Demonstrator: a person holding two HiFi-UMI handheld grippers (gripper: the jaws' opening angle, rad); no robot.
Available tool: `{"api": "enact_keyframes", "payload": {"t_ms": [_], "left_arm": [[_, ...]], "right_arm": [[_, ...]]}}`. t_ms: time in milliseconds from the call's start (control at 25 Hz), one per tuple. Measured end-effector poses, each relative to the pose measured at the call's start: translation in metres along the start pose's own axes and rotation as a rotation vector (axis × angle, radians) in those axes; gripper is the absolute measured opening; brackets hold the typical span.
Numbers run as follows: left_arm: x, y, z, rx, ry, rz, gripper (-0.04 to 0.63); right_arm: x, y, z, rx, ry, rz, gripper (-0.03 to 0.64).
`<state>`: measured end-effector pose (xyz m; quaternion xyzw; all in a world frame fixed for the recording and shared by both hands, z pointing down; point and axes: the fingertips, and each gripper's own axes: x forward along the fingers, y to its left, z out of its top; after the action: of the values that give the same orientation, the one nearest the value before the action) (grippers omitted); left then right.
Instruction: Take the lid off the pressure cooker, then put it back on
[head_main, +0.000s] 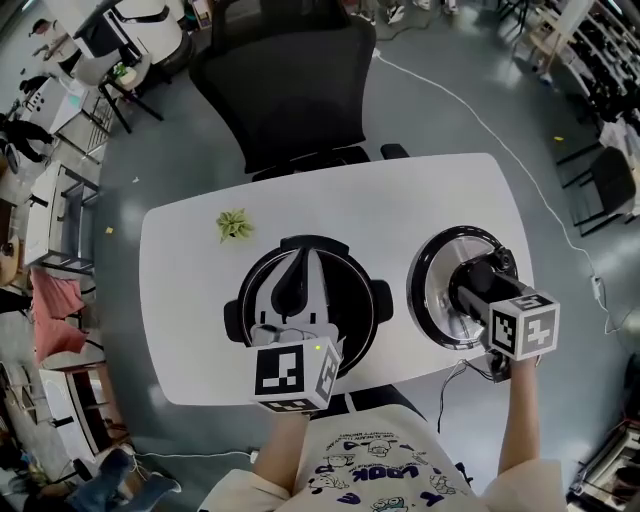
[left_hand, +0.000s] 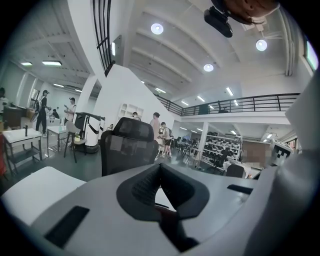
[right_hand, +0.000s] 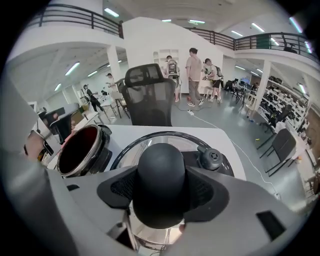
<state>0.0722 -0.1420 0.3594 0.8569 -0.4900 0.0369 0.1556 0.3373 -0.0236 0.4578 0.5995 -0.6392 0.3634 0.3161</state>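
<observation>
The black pressure cooker pot (head_main: 350, 290) stands open at the middle of the white table (head_main: 400, 200); its dark red inside shows in the right gripper view (right_hand: 80, 150). The steel lid (head_main: 440, 270) is off the pot, to the right of it, facing up and tilted. My right gripper (head_main: 478, 283) is shut on the lid's black knob (right_hand: 161, 175), with a pad pressed on either side. A small black valve (right_hand: 211, 158) sits beside the knob. My left gripper (head_main: 298, 260) hovers over the pot, shut and holding nothing; its view looks level at the room (left_hand: 161, 175).
A small green plant (head_main: 233, 225) lies on the table behind the pot, to the left. A black office chair (head_main: 290, 80) stands at the table's far side. A dark cable (head_main: 468, 370) hangs at the front right edge. People stand far off in the hall.
</observation>
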Motion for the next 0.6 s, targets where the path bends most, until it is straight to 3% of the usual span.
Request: {"api": "enact_keyframes", "payload": {"t_ms": [600], "left_arm": [[-0.059,0.059,0.016,-0.019,-0.057,0.129,0.014]], "right_arm": [[-0.028,0.084,0.057,-0.246,-0.024,0.180,0.293]]}}
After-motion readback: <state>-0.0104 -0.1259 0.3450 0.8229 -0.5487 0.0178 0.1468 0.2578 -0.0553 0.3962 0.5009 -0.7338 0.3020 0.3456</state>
